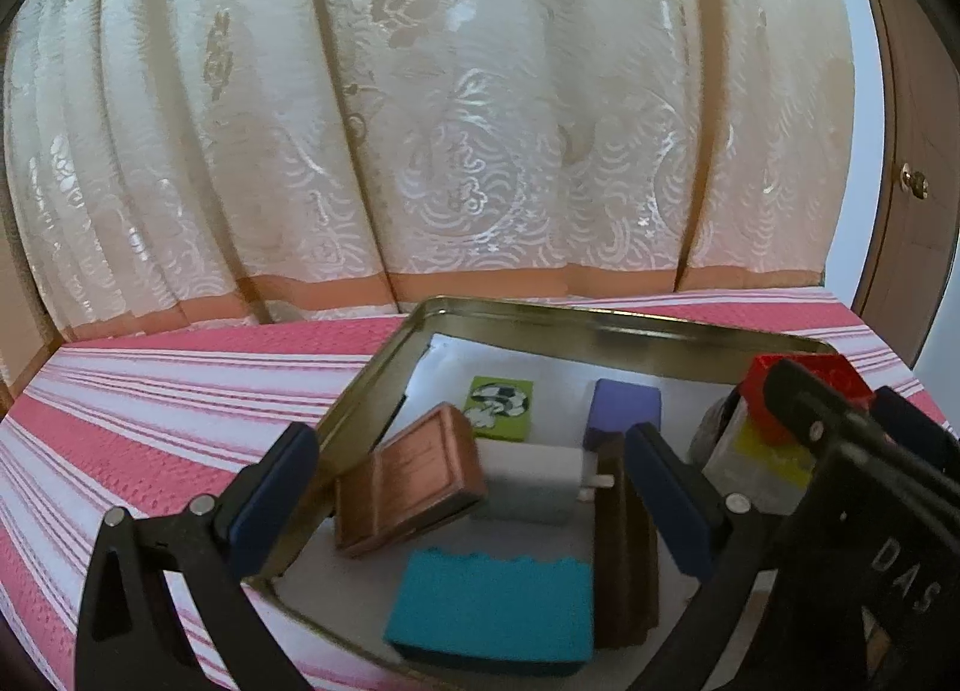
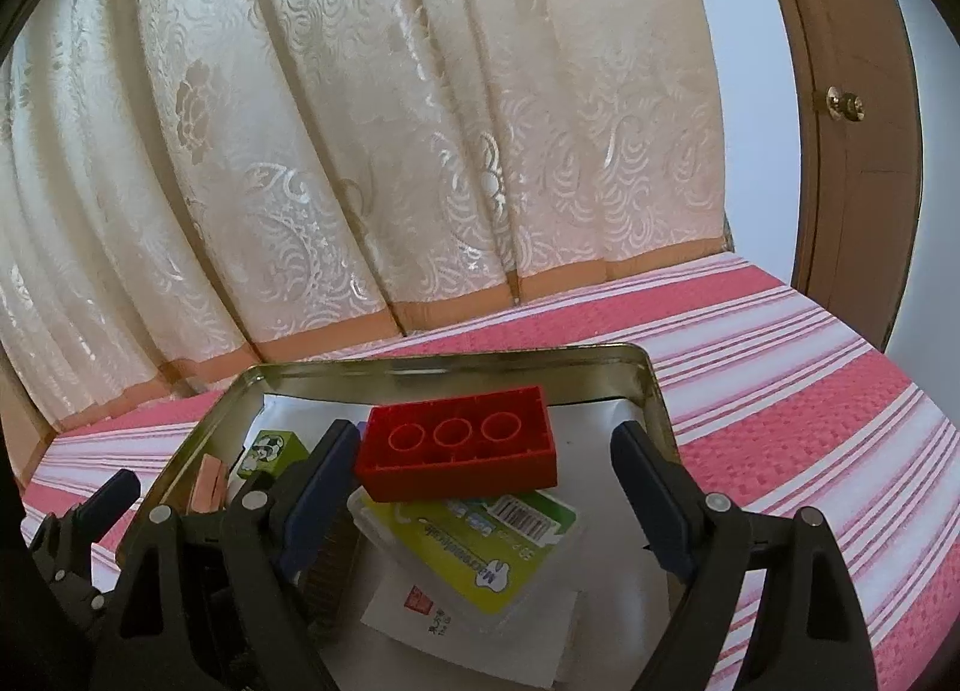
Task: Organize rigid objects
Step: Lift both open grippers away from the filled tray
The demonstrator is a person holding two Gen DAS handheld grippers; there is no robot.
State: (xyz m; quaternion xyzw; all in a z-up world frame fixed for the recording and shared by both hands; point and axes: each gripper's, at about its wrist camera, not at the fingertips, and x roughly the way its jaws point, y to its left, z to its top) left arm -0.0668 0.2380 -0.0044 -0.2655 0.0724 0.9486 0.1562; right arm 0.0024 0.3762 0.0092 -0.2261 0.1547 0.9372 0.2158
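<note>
A metal tin [image 1: 600, 322] [image 2: 654, 391] lies on the striped cloth. Inside it I see a copper-brown case [image 1: 411, 478], a teal sponge-like block [image 1: 492, 607], a white piece [image 1: 534, 481], a dark brown block [image 1: 621, 541], a green picture block [image 1: 501, 400] [image 2: 270, 451] and a purple block [image 1: 624, 409]. A red brick [image 2: 459, 451] [image 1: 804, 385] rests upside down on a clear box with a green label [image 2: 480, 547]. My left gripper [image 1: 474, 505] is open over the tin's left part. My right gripper [image 2: 480, 487] is open around the red brick and box, touching neither.
The pink and white striped cloth [image 1: 150, 409] [image 2: 810, 391] covers the table. A cream patterned curtain [image 1: 420, 121] [image 2: 360, 151] hangs close behind. A brown door with a knob [image 2: 843, 103] [image 1: 912, 181] stands at the right. White paper [image 2: 480, 631] lines the tin.
</note>
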